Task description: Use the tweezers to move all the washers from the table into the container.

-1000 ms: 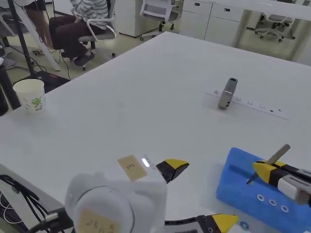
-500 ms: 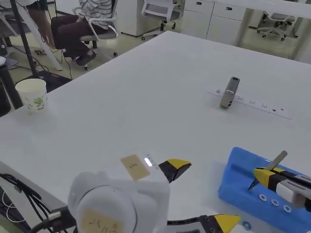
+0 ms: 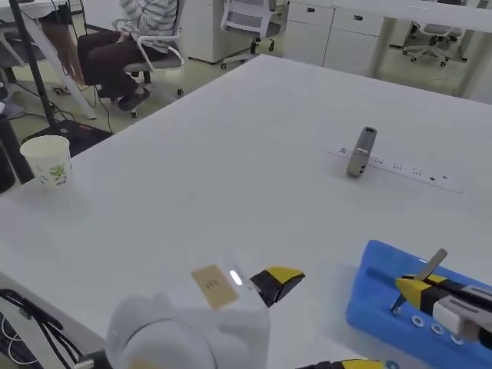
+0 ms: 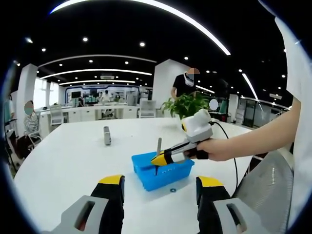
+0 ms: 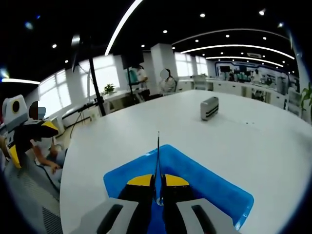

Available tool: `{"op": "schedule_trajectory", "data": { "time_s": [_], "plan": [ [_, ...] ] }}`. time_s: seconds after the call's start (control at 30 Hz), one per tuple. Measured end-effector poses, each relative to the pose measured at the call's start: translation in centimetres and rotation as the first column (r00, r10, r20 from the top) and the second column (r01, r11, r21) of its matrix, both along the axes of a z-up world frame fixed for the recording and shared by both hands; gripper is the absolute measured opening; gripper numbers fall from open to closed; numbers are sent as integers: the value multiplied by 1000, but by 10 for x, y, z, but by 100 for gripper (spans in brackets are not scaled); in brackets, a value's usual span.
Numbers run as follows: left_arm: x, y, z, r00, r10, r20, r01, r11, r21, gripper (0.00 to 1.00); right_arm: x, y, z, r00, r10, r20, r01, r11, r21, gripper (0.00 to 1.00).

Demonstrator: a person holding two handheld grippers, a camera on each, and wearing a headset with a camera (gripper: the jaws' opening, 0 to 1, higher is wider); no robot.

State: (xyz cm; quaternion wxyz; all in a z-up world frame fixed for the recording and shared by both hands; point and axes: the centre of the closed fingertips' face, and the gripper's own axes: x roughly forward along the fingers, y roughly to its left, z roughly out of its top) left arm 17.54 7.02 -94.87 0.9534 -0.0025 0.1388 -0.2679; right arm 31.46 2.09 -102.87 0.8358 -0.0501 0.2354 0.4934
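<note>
Now right tongs (image 5: pixel 157 181) pinch tweezers (image 5: pixel 157 152); left tongs (image 4: pixel 161 181) apart.

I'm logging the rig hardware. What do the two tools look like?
Both tools have grey jaws with black-and-yellow tips. The left tool has a rounded white body bearing a tan label and a lit white light. The right tool, also white-bodied, trails a black cable.

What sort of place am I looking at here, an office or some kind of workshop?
Most likely an open-plan office or lab: a large white table, swivel chairs by rows of cabinets, and a potted plant.
</note>
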Motion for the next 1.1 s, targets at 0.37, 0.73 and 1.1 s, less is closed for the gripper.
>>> {"op": "schedule_trajectory", "data": {
  "time_s": [0.37,0.73,1.1],
  "plan": [
    [-1,-4,-1,1000,-22,-4,22,1000,1,59,-1,-3,10,1000,-16,24,16,1000,9,3],
    [-1,-3,0,1000,-18,1,18,1000,-3,59,-4,-6,35,998,-35,57,32,997,65,3],
    [-1,-2,1,1000,-12,5,12,1000,-2,59,-12,-9,59,996,-62,61,52,987,153,3]
  ]
}}
